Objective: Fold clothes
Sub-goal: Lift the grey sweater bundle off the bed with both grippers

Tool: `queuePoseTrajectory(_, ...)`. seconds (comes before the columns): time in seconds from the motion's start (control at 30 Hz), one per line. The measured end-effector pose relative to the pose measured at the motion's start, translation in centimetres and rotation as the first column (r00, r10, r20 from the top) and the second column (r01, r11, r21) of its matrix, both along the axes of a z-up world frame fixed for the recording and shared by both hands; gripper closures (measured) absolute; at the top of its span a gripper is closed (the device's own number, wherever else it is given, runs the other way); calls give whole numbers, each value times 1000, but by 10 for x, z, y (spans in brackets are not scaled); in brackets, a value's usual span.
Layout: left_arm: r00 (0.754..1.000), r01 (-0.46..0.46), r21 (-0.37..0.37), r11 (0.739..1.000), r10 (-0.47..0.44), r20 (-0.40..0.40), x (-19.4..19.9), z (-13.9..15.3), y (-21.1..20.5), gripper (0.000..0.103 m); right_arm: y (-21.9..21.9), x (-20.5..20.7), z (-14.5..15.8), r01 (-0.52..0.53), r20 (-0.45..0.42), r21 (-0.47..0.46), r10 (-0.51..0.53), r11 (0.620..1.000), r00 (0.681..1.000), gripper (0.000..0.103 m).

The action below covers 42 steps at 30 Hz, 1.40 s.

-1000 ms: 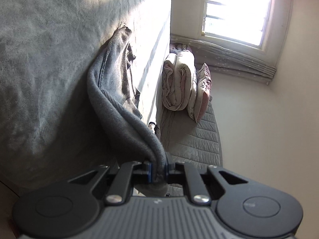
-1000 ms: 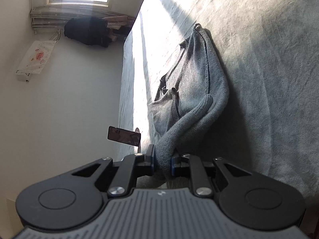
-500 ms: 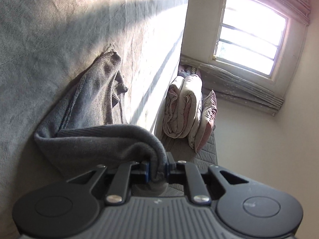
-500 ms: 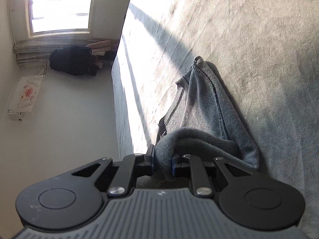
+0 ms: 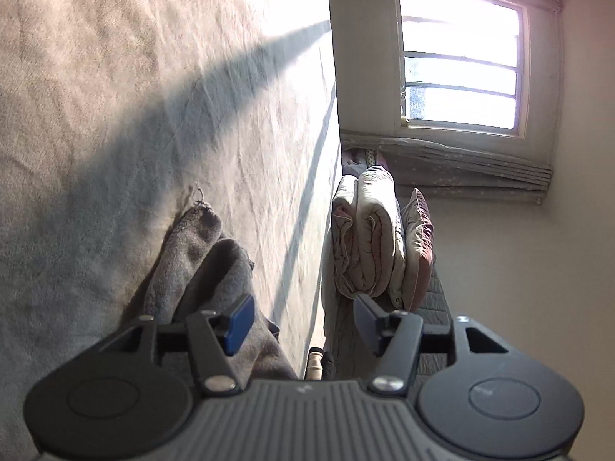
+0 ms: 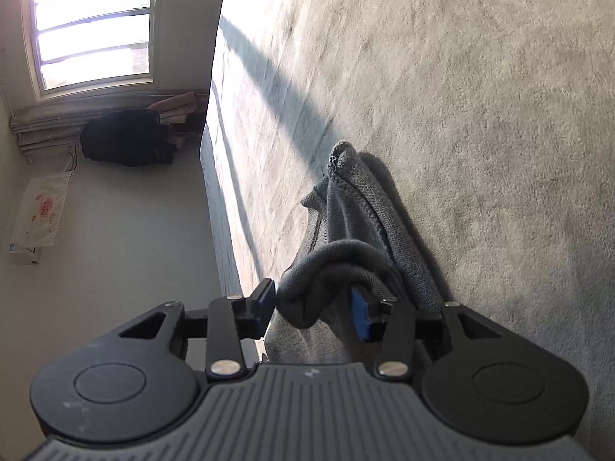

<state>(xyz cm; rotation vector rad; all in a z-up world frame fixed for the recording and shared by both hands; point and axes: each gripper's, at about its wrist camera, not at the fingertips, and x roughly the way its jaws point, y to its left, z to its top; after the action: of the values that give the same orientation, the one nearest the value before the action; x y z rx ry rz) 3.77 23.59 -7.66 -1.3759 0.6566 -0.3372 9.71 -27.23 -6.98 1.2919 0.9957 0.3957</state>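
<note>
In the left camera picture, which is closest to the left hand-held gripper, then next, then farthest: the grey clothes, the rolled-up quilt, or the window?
1. Grey clothes: by the left finger of the left hand-held gripper.
2. Rolled-up quilt: ahead, slightly right.
3. Window: farthest, upper right.

Hard daylight pours through the barred white-framed window (image 5: 461, 61), blown out to pure white at the upper right of the left wrist view and the upper left of the right wrist view (image 6: 92, 27). It washes the pale grey fuzzy bedspread (image 5: 115, 57) to a warm glare, crossed by one long diagonal shadow band. The crumpled grey knit garment (image 6: 369, 207) casts a dark shadow beside it. Fisheye curvature bends the edges, the corners vignette black, and the bedspread's nap looks softly blurred.
</note>
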Motion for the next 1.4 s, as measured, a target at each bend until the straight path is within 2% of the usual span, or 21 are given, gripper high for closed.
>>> queuePoseTrajectory(0.1,1000,13,185,983,-16,13,8,8,1,45,1,-1,15,23,105,-135,-9,991,994,53)
queuePoseTrajectory(0.23,999,35,350,936,-44,16,16,9,-1,45,19,-1,29,58,235,-332,22,941,972,53)
queuePoseTrajectory(0.3,998,51,406,913,-63,17,22,8,-4,45,32,-1,32,76,295,-431,61,899,953,53)
queuePoseTrajectory(0.47,992,70,559,826,-117,49,27,8,-15,45,62,0,35,112,410,-658,229,744,883,53)
queuePoseTrajectory(0.53,986,79,590,804,-150,73,26,8,-17,54,73,-4,31,130,441,-710,292,693,849,53)
queuePoseTrajectory(0.57,982,82,605,792,-166,84,26,9,-18,60,78,-4,27,143,453,-726,312,672,835,53)
queuePoseTrajectory(0.63,979,84,628,774,-182,93,28,9,-22,68,83,0,19,160,460,-738,315,655,830,58)
queuePoseTrajectory(0.67,978,86,641,763,-187,91,31,10,-26,78,83,2,16,165,462,-739,312,653,830,70)
queuePoseTrajectory(0.7,978,85,642,762,-188,95,32,11,-28,95,83,2,16,168,465,-736,309,656,830,79)
queuePoseTrajectory(0.73,977,83,642,762,-189,99,32,12,-30,99,82,2,15,171,468,-733,305,659,829,81)
queuePoseTrajectory(0.77,976,81,642,762,-190,103,33,13,-31,99,82,2,15,175,471,-730,301,661,829,86)
queuePoseTrajectory(0.8,975,63,629,775,-183,127,33,16,-32,99,81,1,17,182,483,-722,298,667,823,87)
queuePoseTrajectory(0.9,977,28,643,765,-158,146,37,18,-33,99,76,-5,33,212,537,-691,294,692,791,88)
queuePoseTrajectory(1.0,977,-7,657,754,-134,164,40,20,-34,99,75,-2,41,240,568,-680,290,693,770,88)
queuePoseTrajectory(1.1,977,-41,670,742,-111,183,44,22,-35,99,78,9,36,230,550,-697,302,679,779,88)
queuePoseTrajectory(1.2,987,-10,727,686,-108,116,54,8,-44,98,85,22,20,188,485,-752,336,632,807,88)
queuePoseTrajectory(1.27,988,-20,741,671,-98,115,52,10,-47,97,87,27,8,168,441,-782,342,600,830,84)
queuePoseTrajectory(1.4,990,-39,767,640,-79,115,48,15,-53,93,84,25,11,180,442,-786,334,592,833,77)
